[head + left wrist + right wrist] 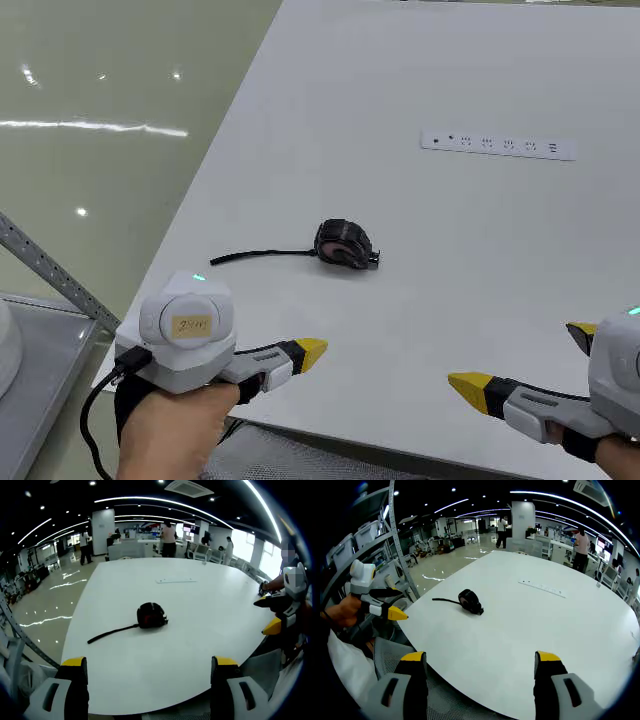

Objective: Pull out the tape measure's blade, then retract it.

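A black tape measure (345,244) lies on the white table (420,70), its blade in and a black wrist strap (258,255) trailing to its left. My left gripper (300,358) hovers over the table's near edge, below and left of the tape measure, open and holding nothing. My right gripper (525,358) hangs at the lower right, also open and holding nothing. In the left gripper view the tape measure (151,615) sits ahead of the wide-apart yellow fingertips (75,662). It lies further off in the right gripper view (470,600).
A white power strip (498,145) lies flat at the table's far right. A slanted metal rack rail (50,268) and a grey shelf stand left of the table over the shiny floor. Several people stand far behind the table (167,532).
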Available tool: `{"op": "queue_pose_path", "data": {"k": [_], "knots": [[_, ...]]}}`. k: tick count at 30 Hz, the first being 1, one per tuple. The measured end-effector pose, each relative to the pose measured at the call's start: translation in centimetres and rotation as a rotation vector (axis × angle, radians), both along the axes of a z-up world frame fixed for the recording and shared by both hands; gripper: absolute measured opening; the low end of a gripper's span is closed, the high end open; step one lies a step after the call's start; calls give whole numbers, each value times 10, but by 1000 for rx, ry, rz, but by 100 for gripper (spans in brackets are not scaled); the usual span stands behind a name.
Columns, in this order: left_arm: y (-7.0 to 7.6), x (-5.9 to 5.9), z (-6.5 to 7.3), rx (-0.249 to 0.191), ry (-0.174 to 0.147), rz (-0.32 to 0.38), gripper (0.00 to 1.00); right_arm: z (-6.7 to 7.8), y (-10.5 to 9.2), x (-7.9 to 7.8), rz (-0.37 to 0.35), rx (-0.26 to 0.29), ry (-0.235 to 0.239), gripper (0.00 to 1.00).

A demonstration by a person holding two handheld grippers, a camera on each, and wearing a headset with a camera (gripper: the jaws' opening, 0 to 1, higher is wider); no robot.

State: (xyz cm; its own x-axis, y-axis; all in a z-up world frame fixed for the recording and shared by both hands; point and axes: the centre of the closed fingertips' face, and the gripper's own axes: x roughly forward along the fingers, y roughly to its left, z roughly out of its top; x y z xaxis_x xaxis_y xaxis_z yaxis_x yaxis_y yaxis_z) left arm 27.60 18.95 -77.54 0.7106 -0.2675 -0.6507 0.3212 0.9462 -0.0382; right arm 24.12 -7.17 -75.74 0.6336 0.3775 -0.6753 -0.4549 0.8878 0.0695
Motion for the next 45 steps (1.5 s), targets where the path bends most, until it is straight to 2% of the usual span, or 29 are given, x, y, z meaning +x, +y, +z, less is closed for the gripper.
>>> {"op": "queue_pose_path", "data": {"k": [29,37,45], "knots": [[-1,4,3,-4,-13,-20,100,1,4,1,-1,0,-13,90],[-2,7,-2,-12,-11,-25,100,0,4,9,6,-6,-16,89],[-3,16,-8,-13,-7,-29,100,-3,5,18,19,-15,-12,89]]}}
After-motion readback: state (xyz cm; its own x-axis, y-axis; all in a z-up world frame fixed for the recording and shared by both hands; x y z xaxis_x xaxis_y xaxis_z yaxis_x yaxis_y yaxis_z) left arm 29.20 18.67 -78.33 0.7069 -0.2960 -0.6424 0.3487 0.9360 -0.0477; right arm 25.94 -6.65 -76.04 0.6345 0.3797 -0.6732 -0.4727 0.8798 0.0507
